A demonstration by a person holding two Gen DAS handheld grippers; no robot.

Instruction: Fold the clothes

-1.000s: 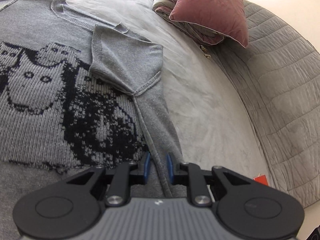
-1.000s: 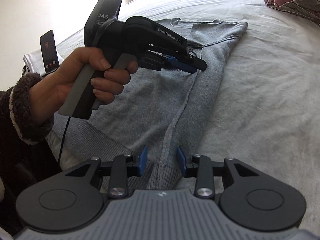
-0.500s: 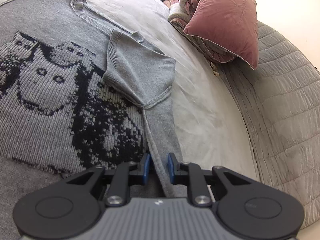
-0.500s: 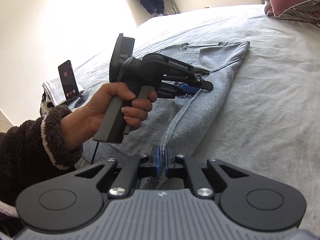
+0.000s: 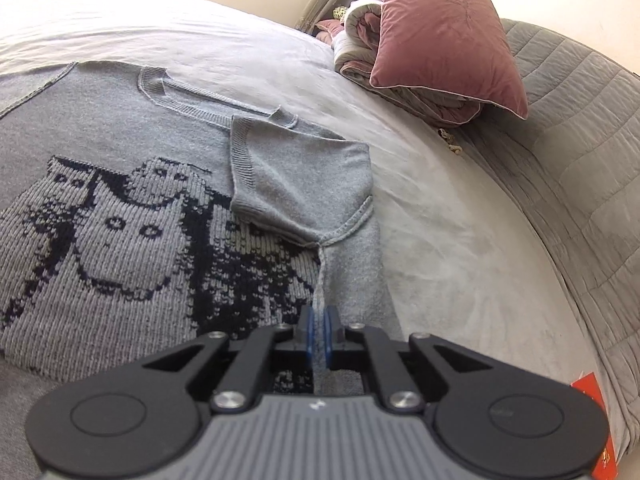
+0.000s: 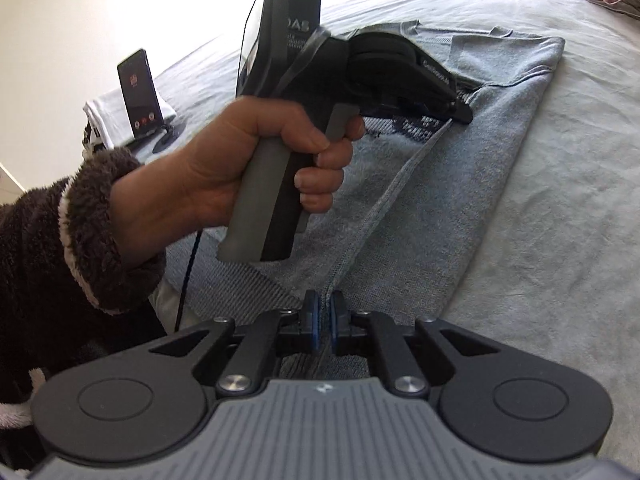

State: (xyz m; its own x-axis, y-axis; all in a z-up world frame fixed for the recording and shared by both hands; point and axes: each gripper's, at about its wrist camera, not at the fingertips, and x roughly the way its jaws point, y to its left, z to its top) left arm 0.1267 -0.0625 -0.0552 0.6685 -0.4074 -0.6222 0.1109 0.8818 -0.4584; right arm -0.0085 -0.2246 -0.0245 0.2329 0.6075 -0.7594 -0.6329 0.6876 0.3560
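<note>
We've got the grey knitted short-sleeve sweater with the dark owl pattern [image 5: 120,240] lying inside-out and flat on the pale grey bed cover [image 5: 460,260], one side panel already folded inward so the side seam runs up the fold. The left gripper [image 5: 319,330] has its blue-padded fingers [image 5: 307,332] pinched together on that raised seam ridge mid-body, below the armpit. The right gripper [image 6: 324,330] sits on the same seam near the ribbed hem [image 6: 256,284]; its fingers are easing apart a touch, but the seam is between the pads and, as far as we can tell, they are pressing it. In the right wrist view the person's hand [image 6: 240,168] with its dark fleece cuff holds the left tool over the chest. We judge the fabric light, soft and stretchy: no stiffness, it will sag between the two holds and the knit will drag on the cover rather than slide. The seam is the best hold, thicker and less stretchy than the open knit. Both holds want to lift together, lightly taut, or the folded panel will flop open. A pink velvet cushion [image 5: 448,40] and a phone on a stand [image 6: 140,92] are well clear.
</note>
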